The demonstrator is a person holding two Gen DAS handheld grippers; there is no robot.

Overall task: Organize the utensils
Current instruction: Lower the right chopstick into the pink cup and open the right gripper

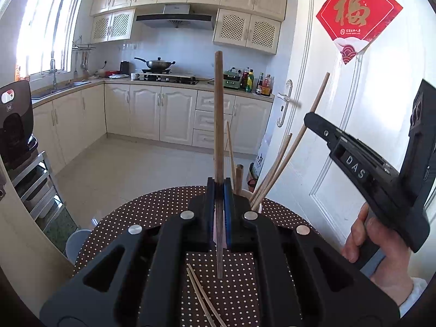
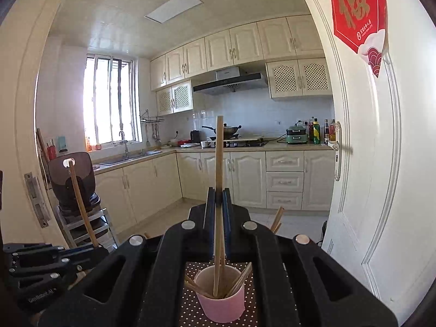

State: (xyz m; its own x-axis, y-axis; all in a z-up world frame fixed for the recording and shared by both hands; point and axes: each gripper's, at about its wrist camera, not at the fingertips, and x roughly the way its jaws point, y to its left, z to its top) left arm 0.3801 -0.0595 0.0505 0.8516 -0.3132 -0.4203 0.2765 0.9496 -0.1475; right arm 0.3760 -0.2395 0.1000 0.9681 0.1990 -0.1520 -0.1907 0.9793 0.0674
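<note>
**Q:** Left gripper [image 1: 219, 188], seen through its own camera: what state?

**A:** Jaws pressed together, pinching one brown wooden chopstick [image 1: 218, 114] that stands nearly upright, its lower end hanging above the round table with the brown white-dotted cloth [image 1: 152, 207]. Two thin pale chopsticks [image 1: 203, 297] lie crossed on the cloth under the gripper.

**Q:** And the container in that view?

**A:** Mostly hidden behind the gripper. Several light wooden chopsticks [image 1: 275, 169] fan up and to the right from it. At right, a person's hand [image 1: 368, 237] holds the right gripper [image 1: 309, 117], which pinches a long slanted chopstick [image 1: 317, 96].

**Q:** Right wrist view: what state?

**A:** Right gripper [image 2: 218, 196] closed on a pale wooden chopstick [image 2: 218, 163], held near vertical; its lower tip reaches inside the pink round cup [image 2: 220, 306], whether touching the bottom cannot be told. The cup stands on the dotted cloth directly below the jaws.

**Q:** Contents of the cup?

**A:** Several more chopsticks [image 2: 241, 279] leaning against its rim to both sides. At left, the left gripper [image 2: 95, 245] holds its own chopstick [image 2: 80, 199], tilted.
</note>
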